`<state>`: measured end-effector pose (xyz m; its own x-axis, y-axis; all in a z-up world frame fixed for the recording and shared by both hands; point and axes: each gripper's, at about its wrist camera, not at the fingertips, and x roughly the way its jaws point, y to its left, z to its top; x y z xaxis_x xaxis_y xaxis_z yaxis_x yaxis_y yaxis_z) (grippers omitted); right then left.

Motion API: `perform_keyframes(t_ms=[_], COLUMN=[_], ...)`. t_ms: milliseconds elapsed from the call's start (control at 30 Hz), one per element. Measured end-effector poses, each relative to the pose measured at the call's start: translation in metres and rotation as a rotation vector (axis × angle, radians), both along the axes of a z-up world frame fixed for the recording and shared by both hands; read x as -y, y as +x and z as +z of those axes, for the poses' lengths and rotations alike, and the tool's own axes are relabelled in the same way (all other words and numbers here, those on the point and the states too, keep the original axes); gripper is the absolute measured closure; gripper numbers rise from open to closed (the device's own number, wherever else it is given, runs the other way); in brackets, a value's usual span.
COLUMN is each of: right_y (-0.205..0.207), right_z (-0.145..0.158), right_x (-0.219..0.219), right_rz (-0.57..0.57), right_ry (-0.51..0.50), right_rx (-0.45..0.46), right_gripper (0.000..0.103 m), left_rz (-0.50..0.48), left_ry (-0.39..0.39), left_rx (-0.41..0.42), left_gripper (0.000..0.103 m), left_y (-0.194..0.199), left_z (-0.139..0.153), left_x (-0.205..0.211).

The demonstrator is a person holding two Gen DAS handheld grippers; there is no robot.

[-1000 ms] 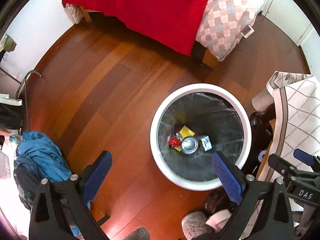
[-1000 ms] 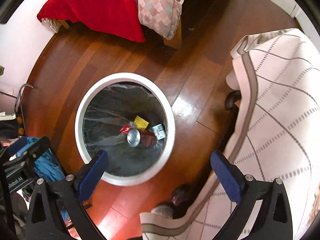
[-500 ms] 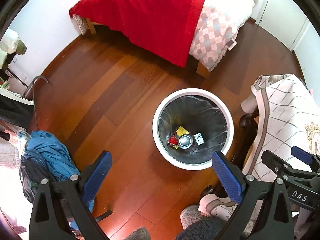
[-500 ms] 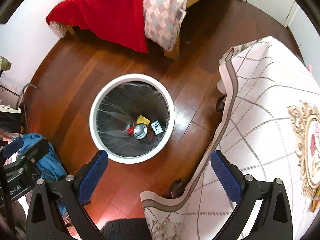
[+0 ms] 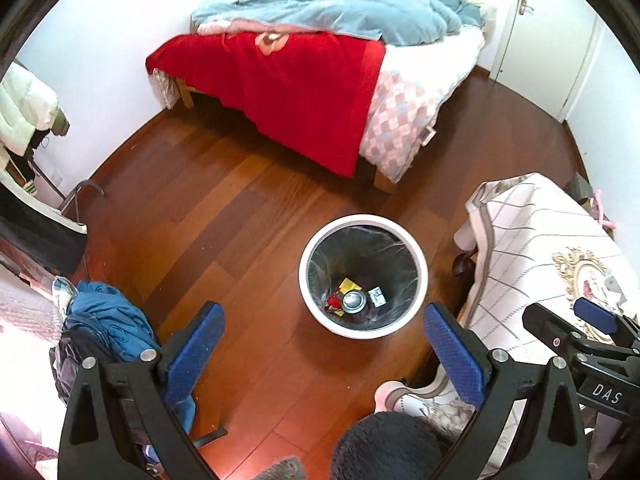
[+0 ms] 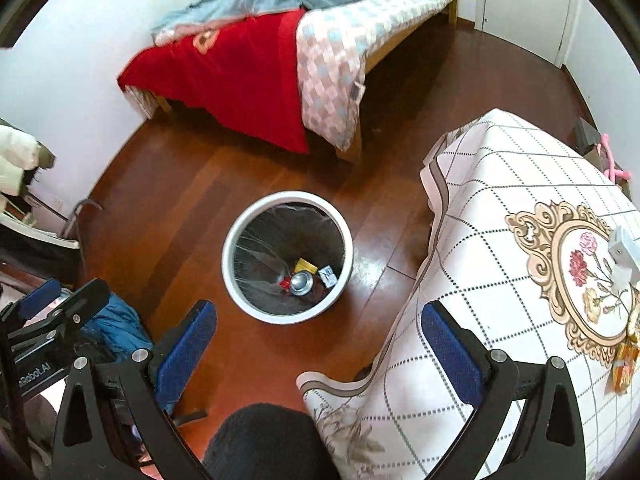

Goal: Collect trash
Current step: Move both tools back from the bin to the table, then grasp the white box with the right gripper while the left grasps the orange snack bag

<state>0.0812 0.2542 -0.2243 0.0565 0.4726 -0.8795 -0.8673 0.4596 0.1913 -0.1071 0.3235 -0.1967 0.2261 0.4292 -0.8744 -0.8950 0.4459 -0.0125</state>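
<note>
A white round bin (image 5: 416, 252) (image 6: 347, 240) with a clear liner stands on the wooden floor. At its bottom lie a silver can (image 5: 353, 301) (image 6: 301, 282), a yellow wrapper (image 5: 347, 283) (image 6: 305, 266), a red scrap (image 5: 332, 301) and a small white box (image 5: 377, 295) (image 6: 327, 275). My left gripper (image 5: 323, 348) is open and empty, high above the floor just in front of the bin. My right gripper (image 6: 318, 344) is open and empty too, with the bin ahead to its left and a table edge under its right finger. On the table lie a white box (image 6: 623, 256) and an orange wrapper (image 6: 622, 368).
A table with a checked floral cloth (image 5: 532, 248) (image 6: 500, 240) fills the right side. A bed with a red blanket (image 5: 288, 80) (image 6: 240, 68) stands against the far wall. Blue clothes (image 5: 108, 324) are heaped at the left. A dark slipper (image 6: 264, 440) is at the bottom edge.
Both grippers have risen well away from the bin, which now looks much smaller. More of the bed, the walls and the tabletop has come into view. Both stayed open.
</note>
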Motion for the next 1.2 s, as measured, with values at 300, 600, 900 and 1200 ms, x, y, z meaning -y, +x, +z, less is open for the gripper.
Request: perform_keyframes(t_ms=[300, 600, 900, 1200], right_y=[0.018, 0.109, 0.295, 0.427], right_z=[0.042, 0.025, -0.026, -0.068], right_x=[0.070, 0.181, 0.342, 0.384], right_rz=[-0.054, -0.299, -0.725, -0.781], right_ry=[0.136, 0.092, -0.081, -0.268], right_rx=[-0.087, -0.130, -0.110, -0.042], right_gripper=[0.000, 0.000, 0.000, 0.028], left_rz=[-0.029, -0.228, -0.429, -0.511], left_ry=[0.066, -0.041, -0.117, -0.131], left_rx=[-0.011, -0.049, -0.102, -0.171], left_gripper=[0.001, 0.001, 0.001, 0.001], left_y=[0.028, 0.146, 0.292, 0.401], left_z=[0.027, -0.030, -0.083, -0.114], left_x=[0.048, 0.120, 0.200, 0.238])
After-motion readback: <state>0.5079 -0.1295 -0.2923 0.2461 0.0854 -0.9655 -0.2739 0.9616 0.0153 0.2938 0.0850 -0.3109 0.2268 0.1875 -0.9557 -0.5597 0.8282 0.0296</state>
